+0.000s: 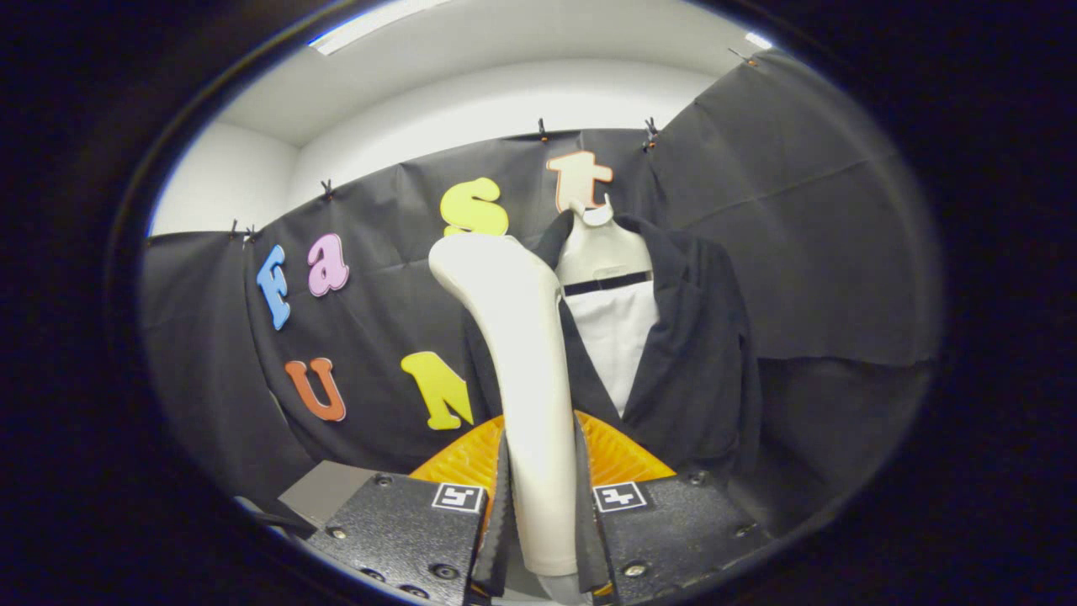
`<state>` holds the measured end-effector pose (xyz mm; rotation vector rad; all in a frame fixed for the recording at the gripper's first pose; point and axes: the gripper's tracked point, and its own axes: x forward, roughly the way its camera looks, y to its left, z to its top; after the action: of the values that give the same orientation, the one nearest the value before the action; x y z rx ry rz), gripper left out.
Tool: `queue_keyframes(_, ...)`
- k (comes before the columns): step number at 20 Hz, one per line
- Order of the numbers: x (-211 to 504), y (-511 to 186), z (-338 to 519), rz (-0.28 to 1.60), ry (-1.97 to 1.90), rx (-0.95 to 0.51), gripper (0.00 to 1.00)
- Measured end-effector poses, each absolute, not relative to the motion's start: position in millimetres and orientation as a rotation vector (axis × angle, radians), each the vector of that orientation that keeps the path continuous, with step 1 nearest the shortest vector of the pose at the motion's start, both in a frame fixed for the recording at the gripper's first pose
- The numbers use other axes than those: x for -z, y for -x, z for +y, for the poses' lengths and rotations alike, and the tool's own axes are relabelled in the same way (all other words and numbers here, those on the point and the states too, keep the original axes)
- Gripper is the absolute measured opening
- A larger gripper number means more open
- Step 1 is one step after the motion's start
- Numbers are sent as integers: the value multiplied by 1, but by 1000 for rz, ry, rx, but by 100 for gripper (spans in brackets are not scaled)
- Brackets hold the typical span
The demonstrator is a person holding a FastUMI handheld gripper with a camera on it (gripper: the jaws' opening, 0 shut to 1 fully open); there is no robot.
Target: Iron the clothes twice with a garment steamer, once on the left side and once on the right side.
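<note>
Behind your gripper [543,505], black cloth backs one dark jacket [690,353], partly hidden by one white garment steamer [526,379] clamped between both fingers.

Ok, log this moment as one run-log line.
gripper: shut on steamer | steamer: upright between fingers, head up | jacket: hanging just beyond, not touched | stage: approach

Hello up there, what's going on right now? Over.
Tongs shut on steamer handle, held upright. Dark jacket hanging just beyond, steamer head near its collar. Nothing between them.
</note>
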<state>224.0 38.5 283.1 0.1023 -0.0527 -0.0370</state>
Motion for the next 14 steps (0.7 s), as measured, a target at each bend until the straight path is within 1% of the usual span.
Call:
queue_keyframes(3, -302, -249, 25, -120, -80, 62, 34)
queue_keyframes(7, -307, -274, 16, -151, -83, 86, 34)
queue_keyframes(12, -305, -284, 24, -177, -64, 129, 34)
queue_keyframes(14, -304, -286, 35, -185, -59, 118, 34)
